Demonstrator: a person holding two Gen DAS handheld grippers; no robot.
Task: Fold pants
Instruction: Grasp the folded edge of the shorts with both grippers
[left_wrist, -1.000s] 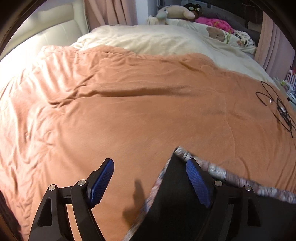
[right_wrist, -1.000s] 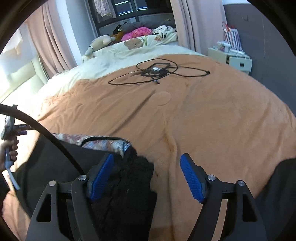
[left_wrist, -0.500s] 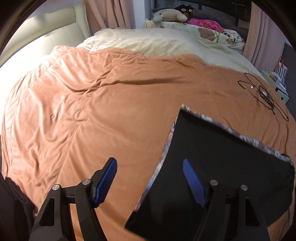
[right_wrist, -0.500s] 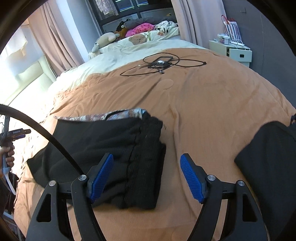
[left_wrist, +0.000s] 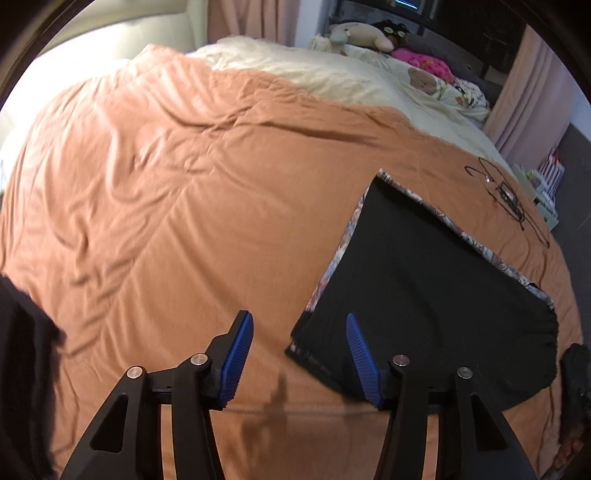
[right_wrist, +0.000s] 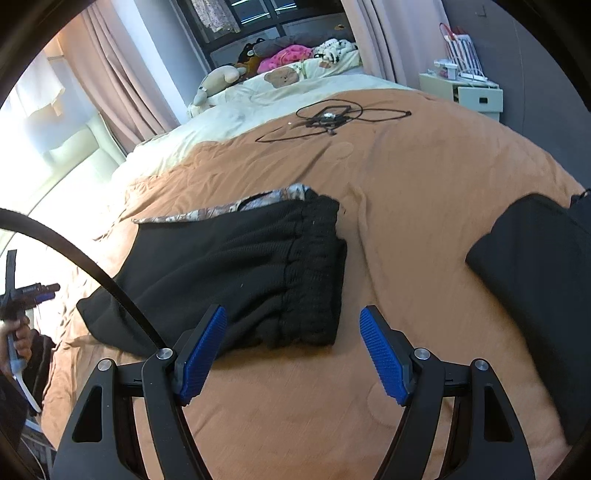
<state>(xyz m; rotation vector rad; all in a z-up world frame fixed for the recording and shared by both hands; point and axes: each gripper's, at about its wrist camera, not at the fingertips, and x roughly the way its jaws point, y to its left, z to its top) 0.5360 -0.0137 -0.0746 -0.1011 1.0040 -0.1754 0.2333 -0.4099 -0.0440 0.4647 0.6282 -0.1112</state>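
Black pants (right_wrist: 236, 273) lie folded flat on the orange bedspread (right_wrist: 406, 177), elastic waistband (right_wrist: 314, 273) to the right, with a patterned cloth (right_wrist: 258, 201) showing along the far edge. They also show in the left wrist view (left_wrist: 424, 284). My left gripper (left_wrist: 299, 354) is open and empty, raised over the pants' near left corner. My right gripper (right_wrist: 293, 350) is open and empty, above the bedspread just in front of the waistband. The left gripper's handle and the hand on it show at the left edge of the right wrist view (right_wrist: 22, 295).
A second dark garment (right_wrist: 535, 280) lies at the right. A tangle of black cable (right_wrist: 332, 116) lies further up the bed. Cream bedding and plush toys (right_wrist: 221, 79) are at the head. A white nightstand (right_wrist: 469, 94) stands at the right. Dark cloth (left_wrist: 22, 354) shows at the left wrist view's left edge.
Both grippers have pulled back and up from the pants, open throughout. The pants now lie flat and in full view on the bedspread.
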